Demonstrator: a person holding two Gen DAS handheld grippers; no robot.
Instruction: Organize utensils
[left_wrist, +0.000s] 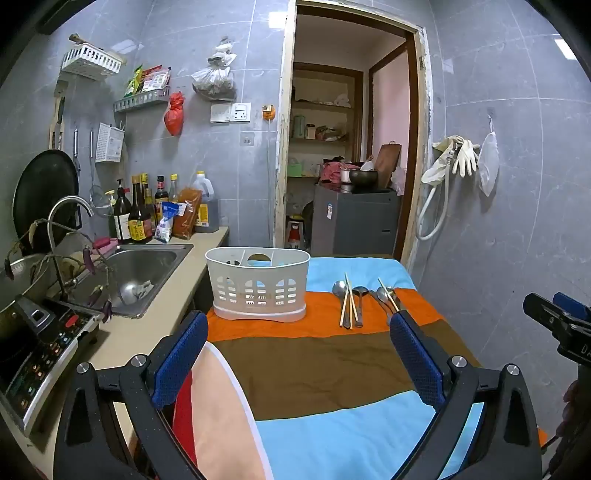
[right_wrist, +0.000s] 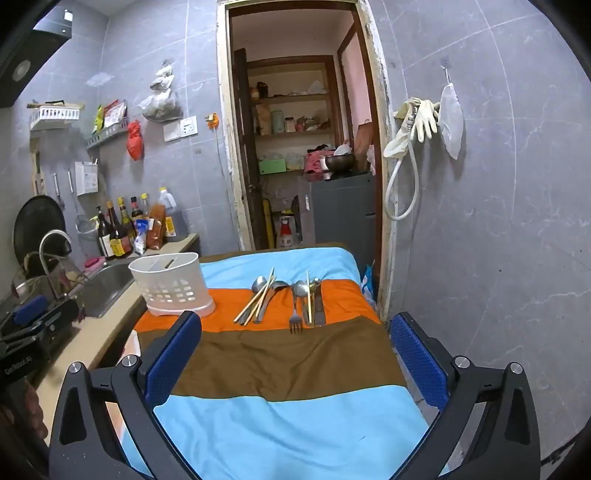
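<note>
Both the left gripper (left_wrist: 299, 354) and right gripper (right_wrist: 295, 354) are hovering with fingers spread wide, gripping nothing. One white caddy (right_wrist: 168, 286) is standing on the table's striped cloth (right_wrist: 288, 358), beside two utensil piles: one fork (right_wrist: 295, 314), several spoons (right_wrist: 258, 284) and three chopsticks (right_wrist: 255, 301) visible.

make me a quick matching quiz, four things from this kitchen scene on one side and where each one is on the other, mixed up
Things:
1. white utensil caddy
2. fork
3. rubber gloves
4. sauce bottles

Places:
A. hanging on the wall right of the doorway
B. on the counter behind the sink
C. at the left end of the orange stripe
D. in the right-hand group of cutlery, tines toward the camera

Pairs: 1-C, 2-D, 3-A, 4-B
</note>
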